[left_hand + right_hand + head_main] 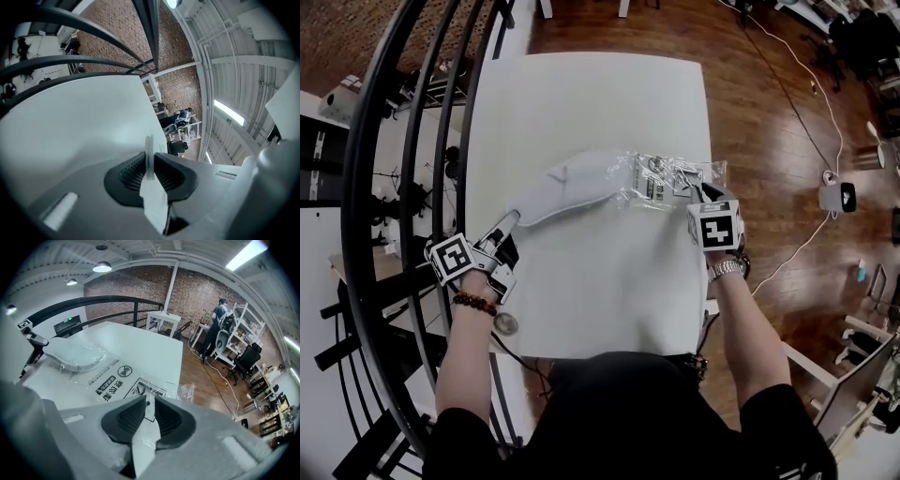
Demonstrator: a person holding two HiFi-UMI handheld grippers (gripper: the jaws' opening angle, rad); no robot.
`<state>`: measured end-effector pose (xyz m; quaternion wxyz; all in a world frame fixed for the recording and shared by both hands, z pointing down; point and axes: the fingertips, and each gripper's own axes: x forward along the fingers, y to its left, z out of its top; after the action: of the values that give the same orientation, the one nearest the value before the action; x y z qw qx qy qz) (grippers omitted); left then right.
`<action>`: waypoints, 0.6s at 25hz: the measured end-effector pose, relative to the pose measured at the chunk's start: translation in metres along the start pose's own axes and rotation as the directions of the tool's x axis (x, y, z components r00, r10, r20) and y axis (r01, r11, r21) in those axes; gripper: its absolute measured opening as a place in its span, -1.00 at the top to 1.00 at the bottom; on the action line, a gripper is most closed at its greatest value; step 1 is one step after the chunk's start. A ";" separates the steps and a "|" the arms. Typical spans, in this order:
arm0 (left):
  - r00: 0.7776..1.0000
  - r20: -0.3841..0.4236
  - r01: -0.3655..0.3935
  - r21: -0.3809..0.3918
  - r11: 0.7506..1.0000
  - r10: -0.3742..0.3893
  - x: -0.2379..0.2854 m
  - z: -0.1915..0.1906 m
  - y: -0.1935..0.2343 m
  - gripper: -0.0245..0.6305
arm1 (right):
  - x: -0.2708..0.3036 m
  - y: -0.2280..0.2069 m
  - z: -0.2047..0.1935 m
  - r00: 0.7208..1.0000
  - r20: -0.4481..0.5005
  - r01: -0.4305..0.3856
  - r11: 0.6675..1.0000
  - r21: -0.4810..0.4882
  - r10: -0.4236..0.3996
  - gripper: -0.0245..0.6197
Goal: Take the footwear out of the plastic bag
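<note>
1. Left gripper [512, 221]: jaws nearly together, clamped on a thin white edge of the slipper [572, 187]. In the left gripper view that edge stands upright between the ribbed pads [133, 171].
2. Right gripper [704, 194]: jaws narrow, pinching the clear bag [670, 176] at the end away from the slipper. The right gripper view shows printed film caught between its pads.
3. Slipper: white, lying on the table [600, 94], with its long axis running from the left gripper toward the bag. The left end and most of the body are in the open. The right end is still under film at the bag's mouth.
4. Bag: transparent and crumpled, with black print and a round warning symbol on it. It lies near the table's right edge, drawn out between the slipper and the right gripper.
5. The grippers are well apart, one at each end of the slipper-bag line. The left one points fairly flat and the right one points steeply down.
6. Wrists: a bead bracelet [473, 302] on the left, a metal watch [727, 269] on the right.
7. Table: white, rectangular, seen from its near edge.
8. Surroundings: a black railing [412, 141] curves along the table's left side. There is wood floor [750, 112] to the right. The right gripper view shows a brick wall and shelving beyond.
</note>
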<state>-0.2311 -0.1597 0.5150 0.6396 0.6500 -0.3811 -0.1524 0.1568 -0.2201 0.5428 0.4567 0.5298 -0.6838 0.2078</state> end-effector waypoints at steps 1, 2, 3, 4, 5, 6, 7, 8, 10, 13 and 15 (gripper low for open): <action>1.000 0.021 -0.007 -0.008 1.000 0.007 -0.003 0.002 0.002 0.69 | 0.000 -0.001 -0.001 1.000 -0.003 0.000 1.000 0.006 0.000 0.77; 0.999 0.043 -0.013 -0.015 1.000 0.014 -0.006 0.005 0.005 0.69 | 0.000 -0.001 -0.002 1.000 -0.005 0.000 1.000 0.012 0.000 0.77; 0.998 0.064 -0.018 -0.022 1.000 0.020 -0.009 0.008 0.008 0.69 | 0.001 -0.002 -0.003 1.000 -0.008 0.000 1.000 0.017 0.001 0.77; 0.996 0.085 -0.022 -0.028 0.999 0.024 -0.011 0.010 0.010 0.69 | 0.001 -0.001 -0.004 1.000 -0.012 -0.002 1.000 0.022 0.002 0.77; 0.994 0.104 -0.026 -0.034 0.999 0.029 -0.014 0.013 0.012 0.69 | 0.001 -0.001 -0.005 1.000 -0.015 -0.004 1.000 0.026 0.004 0.77; 0.992 0.122 -0.032 -0.037 0.999 0.036 -0.016 0.015 0.015 0.69 | 0.001 0.000 -0.006 1.000 -0.017 -0.007 1.000 0.030 0.008 0.77; 0.989 0.138 -0.044 -0.040 0.998 0.049 -0.018 0.016 0.019 0.69 | 0.000 0.001 -0.008 1.000 -0.017 -0.013 0.999 0.034 0.014 0.77; 0.986 0.153 -0.062 -0.043 0.997 0.068 -0.021 0.017 0.024 0.69 | 0.000 0.003 -0.010 1.000 -0.017 -0.021 0.999 0.039 0.022 0.77; 0.980 0.180 -0.079 -0.051 0.996 0.087 -0.023 0.018 0.028 0.69 | -0.003 0.009 -0.017 0.999 -0.022 -0.039 0.998 0.041 0.040 0.76; 0.972 0.223 -0.063 -0.062 0.996 0.076 -0.020 0.018 0.025 0.69 | -0.009 0.020 -0.025 0.998 -0.014 -0.068 0.997 0.022 0.069 0.75; 0.964 0.252 -0.075 -0.069 0.995 0.090 -0.022 0.019 0.030 0.69 | -0.013 0.032 -0.027 0.996 -0.002 -0.094 0.996 0.003 0.094 0.74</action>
<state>-0.2678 -0.1549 0.5343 0.6099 0.5897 -0.4820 -0.2190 0.1383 -0.1811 0.5520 0.4463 0.4977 -0.7071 0.2305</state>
